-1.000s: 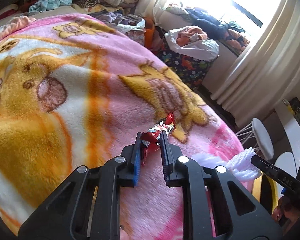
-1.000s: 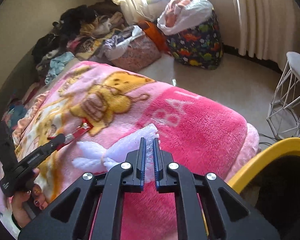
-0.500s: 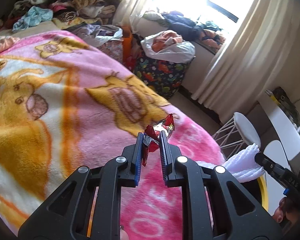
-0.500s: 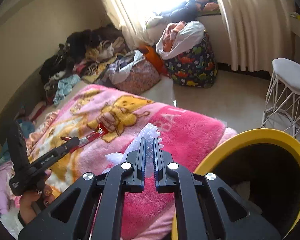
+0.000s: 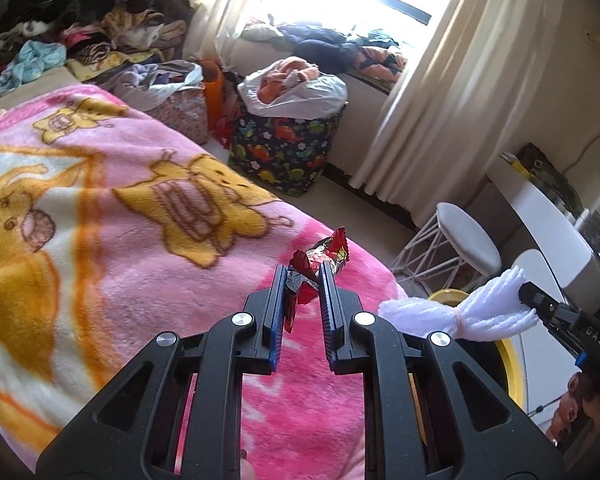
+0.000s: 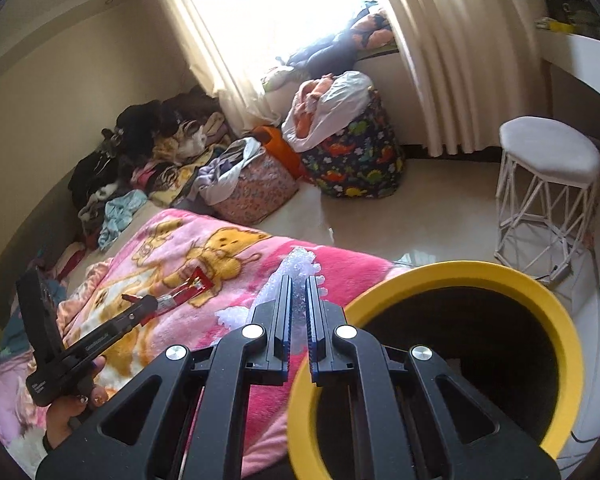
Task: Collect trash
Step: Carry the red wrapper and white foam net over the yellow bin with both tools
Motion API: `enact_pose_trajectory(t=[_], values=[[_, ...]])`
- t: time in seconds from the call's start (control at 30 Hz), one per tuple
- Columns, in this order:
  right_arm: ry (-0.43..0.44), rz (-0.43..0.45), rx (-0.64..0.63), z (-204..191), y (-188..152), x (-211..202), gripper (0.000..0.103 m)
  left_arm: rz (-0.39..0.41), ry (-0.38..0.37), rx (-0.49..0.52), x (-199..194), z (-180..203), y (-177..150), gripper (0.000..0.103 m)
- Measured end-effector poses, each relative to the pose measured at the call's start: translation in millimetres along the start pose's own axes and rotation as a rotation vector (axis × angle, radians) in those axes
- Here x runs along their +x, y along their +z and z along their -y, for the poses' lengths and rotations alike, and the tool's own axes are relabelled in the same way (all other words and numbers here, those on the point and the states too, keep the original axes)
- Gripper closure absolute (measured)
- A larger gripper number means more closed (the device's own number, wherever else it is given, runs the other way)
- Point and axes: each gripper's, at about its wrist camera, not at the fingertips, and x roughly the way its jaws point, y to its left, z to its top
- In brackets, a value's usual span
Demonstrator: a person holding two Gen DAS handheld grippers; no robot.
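Note:
My left gripper [image 5: 303, 276] is shut on a red and silver snack wrapper [image 5: 326, 256], held above the pink cartoon blanket [image 5: 140, 216]. In the right wrist view the same wrapper [image 6: 192, 290] sticks out of the left gripper at the lower left. My right gripper [image 6: 299, 280] is shut on a white piece of foam wrap [image 6: 300, 262], which shows in the left wrist view as a white bunched strip [image 5: 460, 310]. A black bin with a yellow rim [image 6: 440, 276] stands just right of the right gripper, beside the bed.
A dinosaur-print laundry basket [image 6: 354, 160] and a floral basket [image 6: 256, 192] stand on the floor by the curtains. A white wire stool [image 6: 548, 184] stands right of them. Piles of clothes [image 6: 148, 152] line the far wall. A hand [image 6: 66, 412] holds the left gripper.
Both grippers have risen and swung right, away from the blanket's middle toward the bed's edge. The yellow-rimmed bin has come much further into the right wrist view. Both grips are unchanged.

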Motion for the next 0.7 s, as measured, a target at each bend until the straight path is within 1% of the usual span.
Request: enact_pose_trajectory(t=[0.47,0.7], values=[[-0.055,0.045,0.066,35,-6,-32,0.096,-0.009,-0.056,0.09,-3,47,-9,0.092],[-0.074,0.058,0.08,46,-9,-40,0.096,-0.013,-0.077,0.118,-5,61,-13,0.092]])
